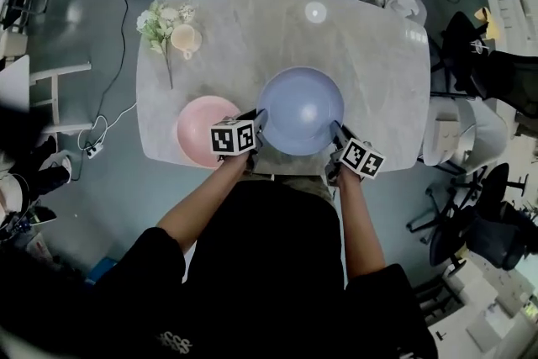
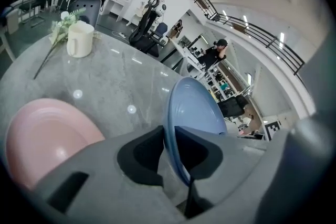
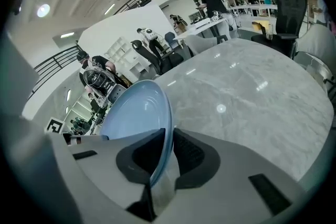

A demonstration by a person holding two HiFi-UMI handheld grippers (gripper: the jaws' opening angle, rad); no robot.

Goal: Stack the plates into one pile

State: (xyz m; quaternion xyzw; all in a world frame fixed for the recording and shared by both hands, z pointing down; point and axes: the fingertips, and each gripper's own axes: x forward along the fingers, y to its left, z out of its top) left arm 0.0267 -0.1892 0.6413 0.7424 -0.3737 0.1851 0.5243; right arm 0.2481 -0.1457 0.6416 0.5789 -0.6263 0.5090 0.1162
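A blue plate [image 1: 301,109] hangs above the grey marble table [image 1: 252,29], held by its near rim on both sides. My left gripper [image 1: 257,133] is shut on the plate's left rim [image 2: 169,134], with the rim running between its dark pads. On the right side, my right gripper [image 1: 338,137] is shut on the blue plate's rim [image 3: 164,149]. A pink plate [image 1: 202,129] lies flat on the table just left of the blue one, at the near edge; it also fills the lower left of the left gripper view as a pink plate [image 2: 42,139].
A cream mug [image 1: 185,39] and a sprig of white flowers [image 1: 158,25] sit at the table's far left. Office chairs [image 1: 471,206] stand right of the table, a stool [image 1: 59,97] and cables on the left. People stand in the background.
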